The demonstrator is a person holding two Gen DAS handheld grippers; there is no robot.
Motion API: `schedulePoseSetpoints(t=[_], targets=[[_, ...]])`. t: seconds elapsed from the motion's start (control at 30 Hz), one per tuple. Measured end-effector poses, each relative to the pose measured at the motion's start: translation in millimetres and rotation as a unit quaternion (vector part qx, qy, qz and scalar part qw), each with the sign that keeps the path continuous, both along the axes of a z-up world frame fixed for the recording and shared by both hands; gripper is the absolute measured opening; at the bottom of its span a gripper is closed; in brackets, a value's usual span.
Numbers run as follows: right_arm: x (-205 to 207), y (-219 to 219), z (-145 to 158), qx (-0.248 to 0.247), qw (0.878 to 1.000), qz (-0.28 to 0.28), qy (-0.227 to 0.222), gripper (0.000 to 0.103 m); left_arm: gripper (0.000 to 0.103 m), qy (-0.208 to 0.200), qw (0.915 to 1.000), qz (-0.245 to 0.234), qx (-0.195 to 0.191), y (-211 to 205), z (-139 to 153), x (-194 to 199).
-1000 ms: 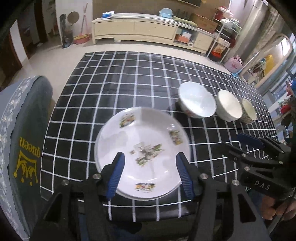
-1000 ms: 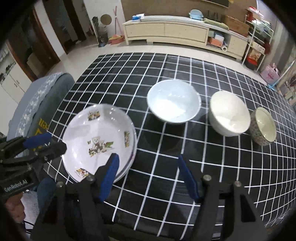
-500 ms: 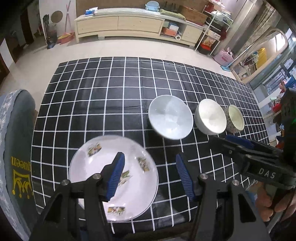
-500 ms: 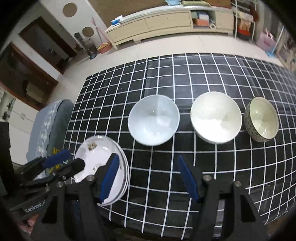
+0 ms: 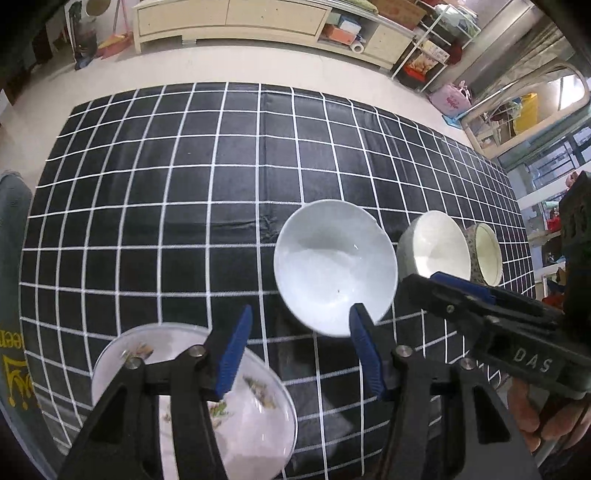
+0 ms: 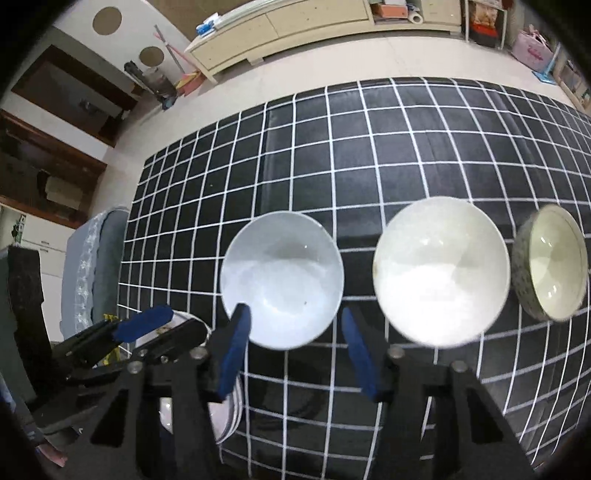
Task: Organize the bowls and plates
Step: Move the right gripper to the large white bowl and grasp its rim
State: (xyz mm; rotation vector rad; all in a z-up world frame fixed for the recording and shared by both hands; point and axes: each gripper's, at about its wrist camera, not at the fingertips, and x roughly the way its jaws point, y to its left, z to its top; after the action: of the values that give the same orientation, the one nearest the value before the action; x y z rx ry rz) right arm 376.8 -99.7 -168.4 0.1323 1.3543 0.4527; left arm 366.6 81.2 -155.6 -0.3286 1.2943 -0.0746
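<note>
Three bowls [image 6: 282, 278] sit in a row on the table [image 6: 369, 147], plates [image 5: 255, 424] stacked beside. Our left hand-held gripper [image 5: 299, 343] and right hand-held gripper [image 6: 291, 347] hang wide open, empty. We risk a glazed rim slipping from a shallow pinch.

1. The tabletop [image 5: 184, 206] wears a black cloth with a white grid; it looks smooth with a soft sheen and shows a fold crease.
2. The pale blue bowl [image 6: 282, 278] looks like glazed ceramic, glossy, with small highlights.
3. The cream bowl [image 6: 441, 273] has the same shiny glaze.
4. The speckled bowl [image 6: 554, 262] is glossy inside and patterned outside.
5. The printed plate [image 5: 255, 417] is glossy white ceramic.
6. The left gripper [image 5: 299, 354] and right gripper [image 6: 293, 350] are matt black plastic with blue pads and bright metal screws.
7. The sideboard [image 5: 236, 18] looks like pale painted wood.
</note>
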Motion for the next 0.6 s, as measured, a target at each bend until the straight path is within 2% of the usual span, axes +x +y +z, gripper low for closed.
schedulePoseSetpoints(t=[0.1,0.17,0.27,0.4,0.5,0.6], targets=[[7,3,-9,-0.014,1.0,-0.002,0.002,0.048,0.042,0.012,0.9999,-0.004,-0.003,0,-15,11],[11,4,-14,-0.022,1.0,-0.005,0.001,0.048,0.033,0.021,0.9998,-0.005,-0.005,0,-24,15],[15,4,-19,-0.048,0.999,-0.011,-0.01,0.045,0.029,0.03,0.9995,-0.005,-0.007,0,-35,20],[18,4,-31,-0.045,0.999,-0.009,0.009,0.032,0.021,0.039,0.9992,-0.005,0.002,1,-46,23],[17,3,-37,-0.051,0.999,-0.009,0.01,0.024,0.012,0.042,0.9991,-0.005,0.006,1,-49,25],[17,0,-44,-0.062,0.998,-0.007,0.015,0.016,0.009,0.041,0.999,-0.01,0.01,0,-51,26]])
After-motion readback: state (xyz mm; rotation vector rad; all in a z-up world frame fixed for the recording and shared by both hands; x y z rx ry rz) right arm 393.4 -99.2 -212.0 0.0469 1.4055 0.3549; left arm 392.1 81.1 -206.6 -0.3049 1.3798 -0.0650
